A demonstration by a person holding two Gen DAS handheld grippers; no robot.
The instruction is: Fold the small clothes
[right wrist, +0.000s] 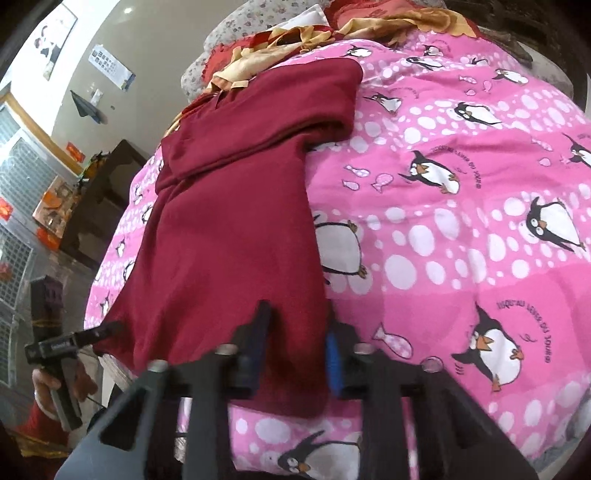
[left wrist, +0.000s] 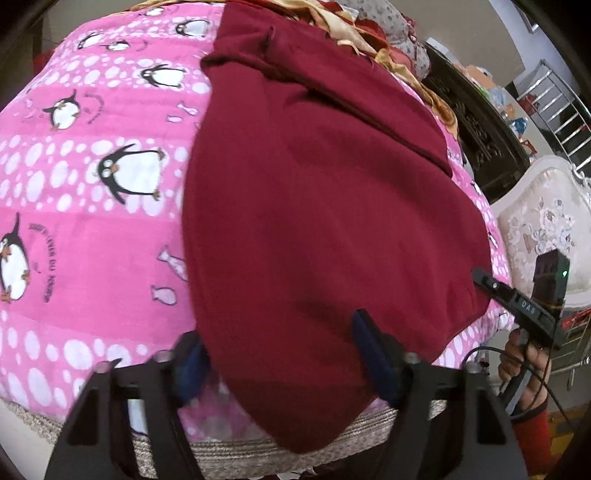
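- We see a pink penguin-print quilt [left wrist: 92, 221] covering a bed, a white floral chair [left wrist: 543, 225] at right.
- A maroon garment [left wrist: 325, 206] lies lengthwise on the quilt.
- Our left tongs [left wrist: 280, 354] straddle its near hem, parted.
- Our right tongs [right wrist: 297, 347] pinch the hem, nearly closed.
- Heaped fabrics [right wrist: 295, 33] beyond are indistinct.

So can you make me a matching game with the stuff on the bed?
Things:
1. shirt
2. blanket
3. gold cloth
4. chair

Descriptions:
A. white with flowers, beside the bed
B. dark red, lying flat
C. pink with penguins
D. crumpled at the far end of the bed

Pairs: 1-B, 2-C, 3-D, 4-A
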